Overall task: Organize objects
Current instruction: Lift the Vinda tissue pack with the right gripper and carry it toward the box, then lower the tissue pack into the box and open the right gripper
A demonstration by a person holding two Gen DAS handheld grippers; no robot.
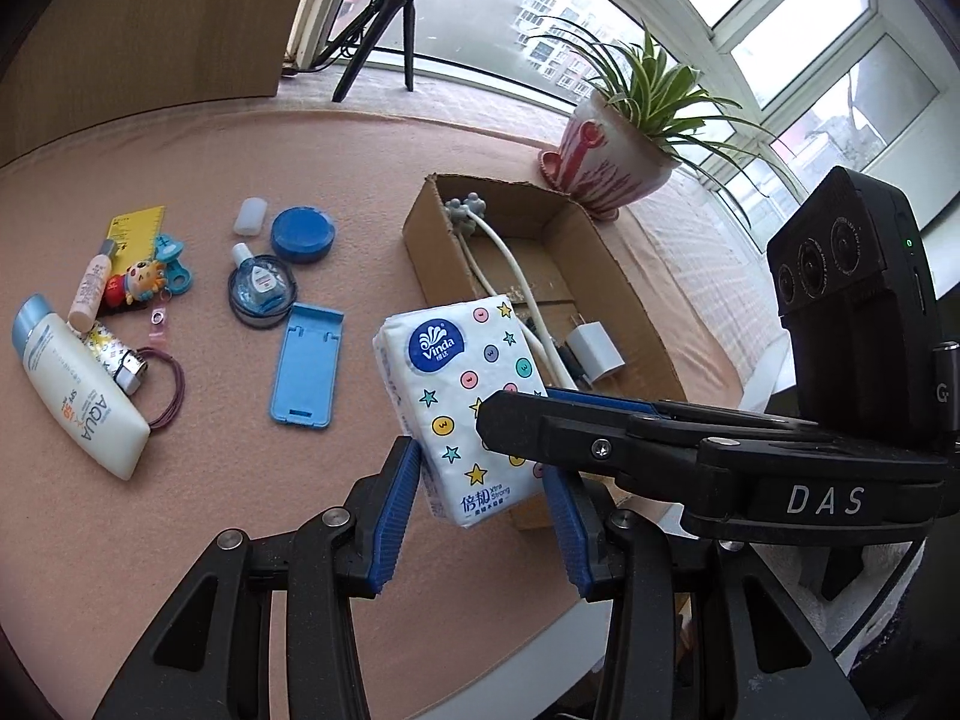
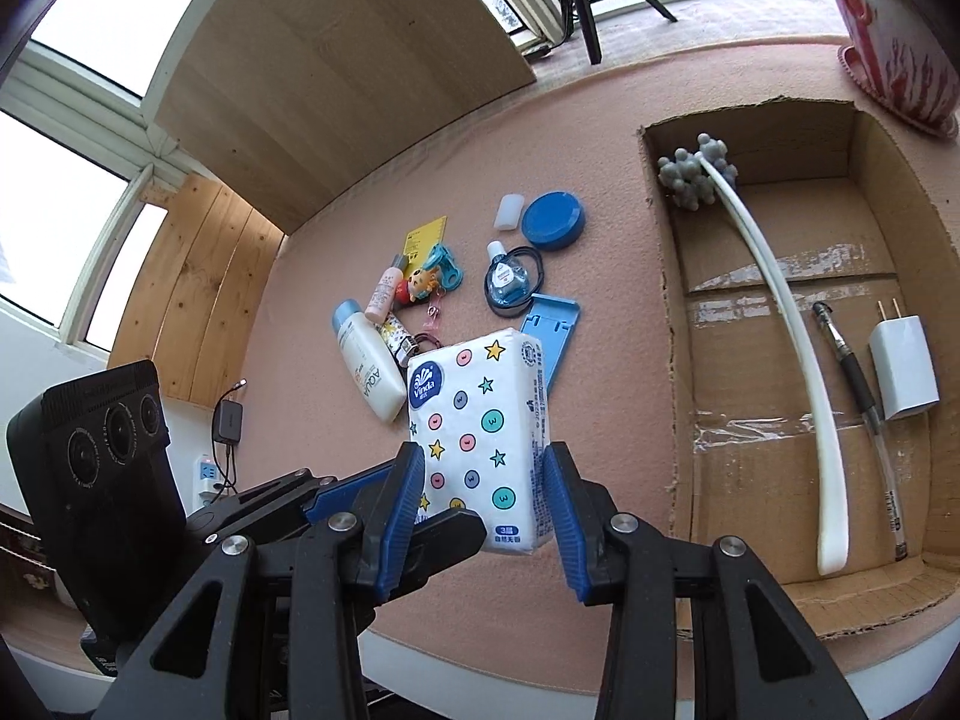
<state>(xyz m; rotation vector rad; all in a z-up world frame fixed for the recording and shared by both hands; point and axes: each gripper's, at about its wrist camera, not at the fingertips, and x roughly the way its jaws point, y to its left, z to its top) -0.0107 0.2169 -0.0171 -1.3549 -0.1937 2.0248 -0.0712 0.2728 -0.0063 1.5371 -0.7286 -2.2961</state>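
A white Vinda tissue pack (image 1: 474, 384) with coloured dots and stars hangs tilted above the pink table, beside the open cardboard box (image 1: 420, 228). My left gripper (image 1: 480, 471) is shut on the pack's lower end, blue pads against both sides. My right gripper (image 2: 485, 459) is shut on the same pack (image 2: 480, 420) and crosses in from the right in the left wrist view. One black finger (image 2: 450, 531) of the left gripper reaches under the pack in the right wrist view.
Left of the pack lie a sunscreen bottle (image 1: 78, 384), a blue phone stand (image 1: 309, 366), a blue lid (image 1: 303, 234), a small dropper bottle (image 1: 258, 288), a toy keyring (image 1: 141, 285) and other small items. The box (image 2: 666, 300) holds a white-handled massager (image 2: 774, 324), a pen (image 2: 852, 366) and a charger (image 2: 903, 366). A potted plant (image 1: 612, 156) stands behind.
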